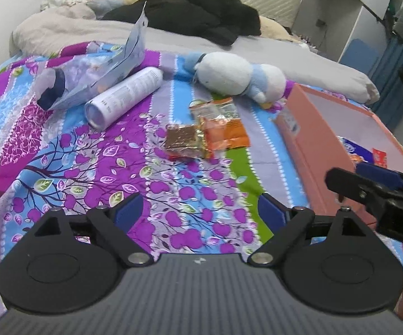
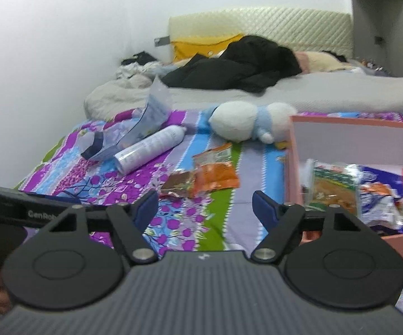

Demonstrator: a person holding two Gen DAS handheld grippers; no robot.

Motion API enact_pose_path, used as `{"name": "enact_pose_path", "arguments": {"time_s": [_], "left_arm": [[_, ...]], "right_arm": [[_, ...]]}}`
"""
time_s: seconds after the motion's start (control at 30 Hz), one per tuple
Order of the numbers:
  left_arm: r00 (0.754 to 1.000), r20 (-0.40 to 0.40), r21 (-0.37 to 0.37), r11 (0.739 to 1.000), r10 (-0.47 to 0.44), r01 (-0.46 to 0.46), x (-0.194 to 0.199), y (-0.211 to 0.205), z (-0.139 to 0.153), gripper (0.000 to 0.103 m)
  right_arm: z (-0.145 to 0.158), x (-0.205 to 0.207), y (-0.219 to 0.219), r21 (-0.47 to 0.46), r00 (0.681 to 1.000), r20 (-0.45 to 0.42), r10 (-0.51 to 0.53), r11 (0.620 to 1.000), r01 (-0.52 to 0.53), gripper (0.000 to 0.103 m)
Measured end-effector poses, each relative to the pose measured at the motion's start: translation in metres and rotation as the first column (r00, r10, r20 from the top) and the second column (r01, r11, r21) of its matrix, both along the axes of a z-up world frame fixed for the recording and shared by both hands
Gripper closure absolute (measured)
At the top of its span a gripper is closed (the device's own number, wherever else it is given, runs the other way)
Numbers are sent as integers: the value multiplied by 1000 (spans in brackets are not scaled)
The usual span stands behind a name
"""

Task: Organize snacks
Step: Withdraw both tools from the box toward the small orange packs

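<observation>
Three snack packets lie together on the patterned bedspread: a brown-gold packet (image 1: 182,139) (image 2: 180,182), an orange packet (image 1: 225,134) (image 2: 217,177) and a green-orange packet (image 1: 215,109) (image 2: 214,153). A pink box (image 1: 307,150) (image 2: 293,167) to their right holds several snack packets (image 2: 335,192). My left gripper (image 1: 200,212) is open and empty, above the bedspread short of the packets. My right gripper (image 2: 205,205) is open and empty, left of the box; it shows at the right edge of the left wrist view (image 1: 369,180).
A white spray can (image 1: 123,96) (image 2: 149,149), a clear plastic bag with a dark item (image 1: 89,75) (image 2: 123,136) and a white-blue plush toy (image 1: 237,76) (image 2: 246,124) lie beyond the packets. Black clothes (image 1: 201,14) and pillows lie further back. A wall stands on the left.
</observation>
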State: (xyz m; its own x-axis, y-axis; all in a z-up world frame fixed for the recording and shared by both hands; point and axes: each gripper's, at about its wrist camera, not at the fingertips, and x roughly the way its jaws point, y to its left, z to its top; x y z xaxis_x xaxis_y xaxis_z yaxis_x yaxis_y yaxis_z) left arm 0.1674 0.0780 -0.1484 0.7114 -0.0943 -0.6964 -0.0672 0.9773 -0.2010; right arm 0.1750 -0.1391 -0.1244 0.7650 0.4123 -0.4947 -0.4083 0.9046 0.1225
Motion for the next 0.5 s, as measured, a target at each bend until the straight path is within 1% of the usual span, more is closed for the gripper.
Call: {"name": "enact_pose_path", "arguments": {"time_s": [0.17,0.23,0.37,0.5], "left_arm": [[1000,-19,9,1000,2,-2,27,12,-24,11],[1000,-19,5,1000,1,-1,38,16,-32,11],[999,-36,1,1000,1,-1,68,24,-51,11],[1000,-27,-4,1000,-17,17,98,28,-65,11]], "right_arm": [[-14,34,23,-21,999,-42,17,1000,-18,34],[-20,50,29,-22,998,-66,13,1000,-15,38],[-31,83,37,-21,996,-92,-5,1000,3,38],[-41,122,42,-22,992,-122,-31,999,29,38]]}}
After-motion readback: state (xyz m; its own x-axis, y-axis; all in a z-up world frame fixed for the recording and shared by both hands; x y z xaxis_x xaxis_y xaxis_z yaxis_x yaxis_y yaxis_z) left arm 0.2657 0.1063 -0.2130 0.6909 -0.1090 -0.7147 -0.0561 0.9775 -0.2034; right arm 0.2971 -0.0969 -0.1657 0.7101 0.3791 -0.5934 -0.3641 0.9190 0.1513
